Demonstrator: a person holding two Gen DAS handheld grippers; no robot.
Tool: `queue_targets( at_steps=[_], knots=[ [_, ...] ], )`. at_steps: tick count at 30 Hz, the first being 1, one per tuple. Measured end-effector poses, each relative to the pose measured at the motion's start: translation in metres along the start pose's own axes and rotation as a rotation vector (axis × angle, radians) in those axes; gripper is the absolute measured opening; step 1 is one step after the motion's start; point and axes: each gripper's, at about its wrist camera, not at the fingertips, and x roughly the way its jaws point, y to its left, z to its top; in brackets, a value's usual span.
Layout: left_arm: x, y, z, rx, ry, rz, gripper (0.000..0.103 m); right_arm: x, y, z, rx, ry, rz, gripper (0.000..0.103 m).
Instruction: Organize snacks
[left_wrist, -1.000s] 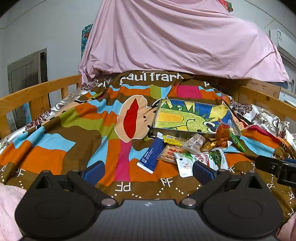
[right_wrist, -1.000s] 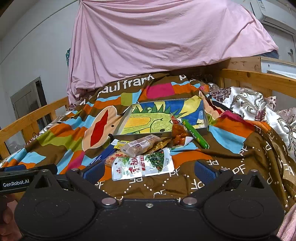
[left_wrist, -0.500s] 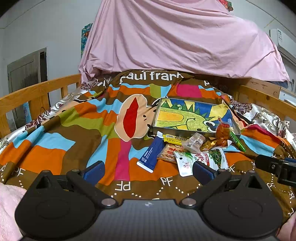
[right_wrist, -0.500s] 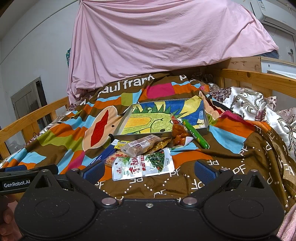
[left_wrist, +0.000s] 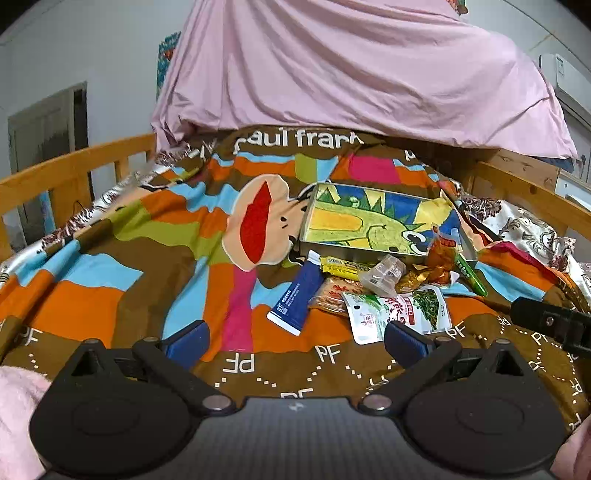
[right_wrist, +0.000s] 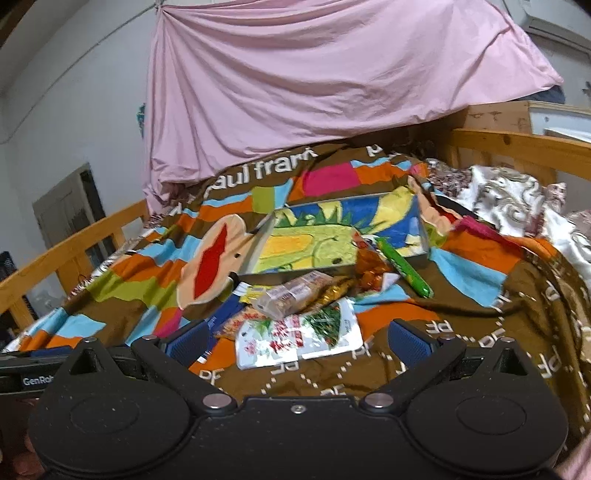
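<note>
Left wrist view: left gripper (left_wrist: 293, 338) wide open, nothing held, low over the blanket (left_wrist: 110, 258). Landmark is the tray (left_wrist: 373, 225) with the dinosaur print. Snacks are heaped against the tray's near edge, ahead and right of this gripper. Blue tube (left_wrist: 297, 295) is the leftmost item, long axis running from the tray corner toward the gripper, flat end nearest. White pouch (left_wrist: 397, 312) lies flat on the near side of the heap, touching or just behind the right finger (left_wrist: 404, 338); can't tell which. Clear pack (left_wrist: 382, 271) and yellow bar (left_wrist: 341, 267) are closer to the tray edge. Green stick (left_wrist: 469, 271) leans over the tray's right near corner. Part of the right tool shows at the far right edge.

Right wrist view: right gripper (right_wrist: 297, 338) also wide open and empty. White pouch (right_wrist: 297, 336) sits dead ahead between the fingers, long axis crosswise. Clear pack (right_wrist: 295, 295) just beyond it, toward the tray (right_wrist: 332, 238). Green stick (right_wrist: 404, 267) right of the heap, pointing away from the tray.

Judgement: right gripper is better lined up on the pouch; left is nearer the tube.
</note>
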Motion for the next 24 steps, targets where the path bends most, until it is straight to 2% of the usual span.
queue_targets(
  at_steps=[6, 11, 17, 21, 24],
  knots=[
    [0.022, 0.006, 0.021, 0.026, 0.064, -0.043, 0.103, 0.022, -0.001, 0.02, -0.154, -0.016, 0.098, 0.102],
    [0.055, 0.015, 0.041, 0.067, 0.139, -0.088, 0.103, 0.058, -0.002, 0.03, -0.363, 0.082, 0.204, 0.102],
    [0.105, 0.024, 0.057, 0.092, 0.222, -0.122, 0.103, 0.105, -0.01, 0.024, -0.529, 0.183, 0.309, 0.102],
    [0.137, 0.021, 0.06, 0.169, 0.268, -0.146, 0.103, 0.135, -0.012, 0.014, -0.681, 0.219, 0.352, 0.102],
    [0.16, 0.015, 0.058, 0.257, 0.322, -0.179, 0.103, 0.157, -0.017, 0.012, -0.726, 0.239, 0.374, 0.102]
  ],
)
